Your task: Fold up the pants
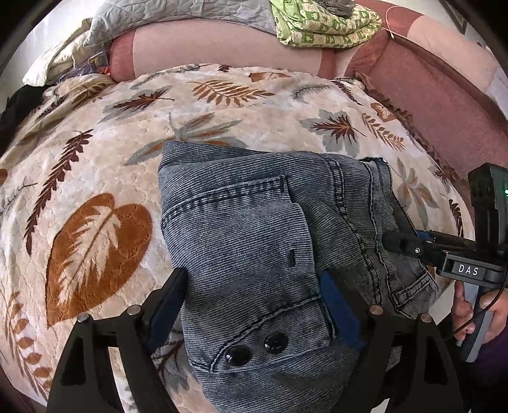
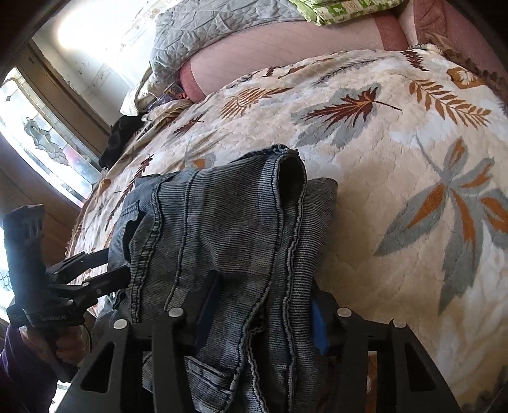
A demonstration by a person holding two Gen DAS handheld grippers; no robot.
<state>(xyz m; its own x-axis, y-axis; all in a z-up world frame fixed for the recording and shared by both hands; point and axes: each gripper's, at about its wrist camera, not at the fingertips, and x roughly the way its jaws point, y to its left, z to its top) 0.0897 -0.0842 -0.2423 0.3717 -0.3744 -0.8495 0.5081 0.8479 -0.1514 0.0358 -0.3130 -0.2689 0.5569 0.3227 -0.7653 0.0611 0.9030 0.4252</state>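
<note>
Spread wide, the left gripper (image 1: pixel 250 295), black-framed with blue pads, straddling the waistband end of the faded blue-grey ribbed denim pants (image 1: pixel 254 222); one blue pad (image 1: pixel 336 305) lying against the fabric, the other arm beside the bundle's edge, no firm pinch to be made out. Narrower, about half spread, the right gripper (image 2: pixel 263 314), its blue pads flanking a thick stack of denim layers on both sides; whether pressing or merely flanking, impossible to tell from these views. Folded into a compact, roughly square bundle, the pants (image 2: pixel 228 228), resting near the front edge of a plush cream blanket printed with brown, rust and grey leaves (image 1: pixel 222 104). Fine corduroy-like ribbing across the cloth, pale raised seams, a stitched pocket outline, a buttonhole slit, two glossy black round buttons (image 1: pixel 257 348) on the waistband. One hemmed leg opening gaping dark at the far end in the right wrist view. Behind the blanket, a smooth pink padded surface (image 1: pixel 222 44), a quilted grey cover (image 1: pixel 190 12), a crumpled green patterned cloth (image 1: pixel 324 25).
</note>
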